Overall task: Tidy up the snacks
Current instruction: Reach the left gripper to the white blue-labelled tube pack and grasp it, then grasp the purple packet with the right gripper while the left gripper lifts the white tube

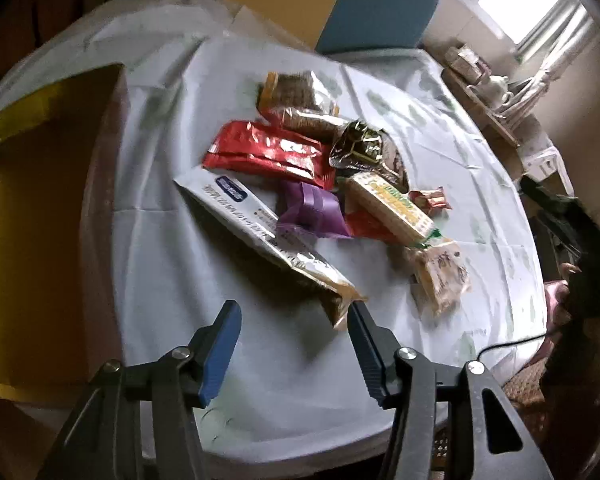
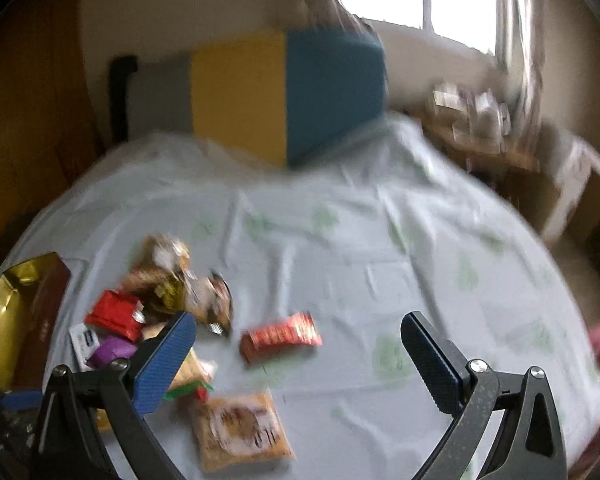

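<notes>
Snacks (image 1: 300, 184) on pale tablecloth (image 1: 204, 344)

The bench (image 1: 260, 380) wore a pale cloth with faint green prints. A gold-lined box (image 1: 40, 220) stood at its left edge. Right of the box lay a heap of snacks: a long white packet (image 1: 256, 228), a red packet (image 1: 268, 152), a purple wrapper (image 1: 312, 208), a tan cracker bag (image 1: 440, 276) farthest from the box

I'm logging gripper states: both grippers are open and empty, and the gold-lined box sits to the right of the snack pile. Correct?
Not quite. The gold-lined box sits to the left of the snack pile, as both wrist views show. The left gripper and right gripper are indeed open and empty.
</notes>
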Demonstrator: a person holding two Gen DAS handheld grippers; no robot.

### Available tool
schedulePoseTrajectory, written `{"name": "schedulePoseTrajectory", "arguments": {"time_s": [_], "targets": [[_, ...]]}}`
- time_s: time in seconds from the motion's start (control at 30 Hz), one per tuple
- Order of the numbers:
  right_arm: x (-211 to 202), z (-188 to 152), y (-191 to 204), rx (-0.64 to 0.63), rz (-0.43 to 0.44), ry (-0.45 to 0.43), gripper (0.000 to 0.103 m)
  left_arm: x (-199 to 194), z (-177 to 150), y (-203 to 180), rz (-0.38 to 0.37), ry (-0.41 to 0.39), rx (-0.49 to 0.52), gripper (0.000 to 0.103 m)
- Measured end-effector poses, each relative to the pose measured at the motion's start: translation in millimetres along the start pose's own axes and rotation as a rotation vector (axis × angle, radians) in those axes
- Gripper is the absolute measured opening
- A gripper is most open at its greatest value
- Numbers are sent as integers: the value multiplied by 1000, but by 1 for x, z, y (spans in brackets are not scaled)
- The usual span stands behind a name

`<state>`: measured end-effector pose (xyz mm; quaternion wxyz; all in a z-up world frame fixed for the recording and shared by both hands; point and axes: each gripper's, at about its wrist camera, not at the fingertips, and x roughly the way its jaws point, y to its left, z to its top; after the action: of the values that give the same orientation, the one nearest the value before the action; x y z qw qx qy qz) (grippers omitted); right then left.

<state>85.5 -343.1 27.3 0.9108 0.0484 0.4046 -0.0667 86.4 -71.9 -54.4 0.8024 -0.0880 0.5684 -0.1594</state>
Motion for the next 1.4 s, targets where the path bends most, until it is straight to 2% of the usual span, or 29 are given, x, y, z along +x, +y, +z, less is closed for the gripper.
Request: {"name": "schedulePoseTrajectory", "arguments": {"time_s": [0.07, 0.27, 0.37, 0.47, 0.5, 0.6, 0.7, 0.87, 0.97, 1.0, 1.07, 1.17, 1.23, 1.3, 1.37, 1.4], "targets": [[1, 4, -8, 55, 52, 2, 103, 11, 6, -2, 12, 10, -22, 55], [1, 3, -7, 52, 63, 4, 103, 41, 24, -1, 72, 29, -81, 56], [1, 3, -2, 30, 64, 5, 103, 52, 28, -5, 123, 27, -65, 58], [2, 2, 1, 7, 70, 8, 103, 55, 29, -14, 164, 15, 0, 56], [3, 1, 2, -2, 66, 7, 103, 53, 27, -14, 163, 6, 17, 42], [1, 1, 3, -15, 61, -1, 103, 47, 16, -15, 154, -4, 89, 29], [1, 1, 2, -7, 56, -9, 103, 33, 0, -16, 143, -14, 156, 21], [0, 1, -6, 32, 59, -4, 103, 16, -38, -3, 119, -18, 214, 22], [3, 1, -7, 36, 61, 9, 103, 12, -49, 4, 108, -38, 211, 24], [4, 1, -6, 33, 70, 20, 102, 12, -49, 7, 94, -35, 194, 30], [8, 0, -2, 20, 105, 47, 100, 14, -46, 12, 79, -20, 174, 36], [11, -5, 12, -31, 178, 84, 91, 15, -47, 10, 74, -25, 186, 37], [12, -10, 26, -83, 214, 101, 70, 15, -50, 7, 87, -32, 210, 38], [14, -16, 39, -118, 261, 132, 59, 16, -52, 6, 95, -36, 225, 39], [12, -22, 59, -174, 311, 159, 57, 16, -53, 4, 109, -45, 248, 39], [11, -24, 68, -197, 323, 165, 57, 16, -55, 1, 118, -51, 267, 35]]}}
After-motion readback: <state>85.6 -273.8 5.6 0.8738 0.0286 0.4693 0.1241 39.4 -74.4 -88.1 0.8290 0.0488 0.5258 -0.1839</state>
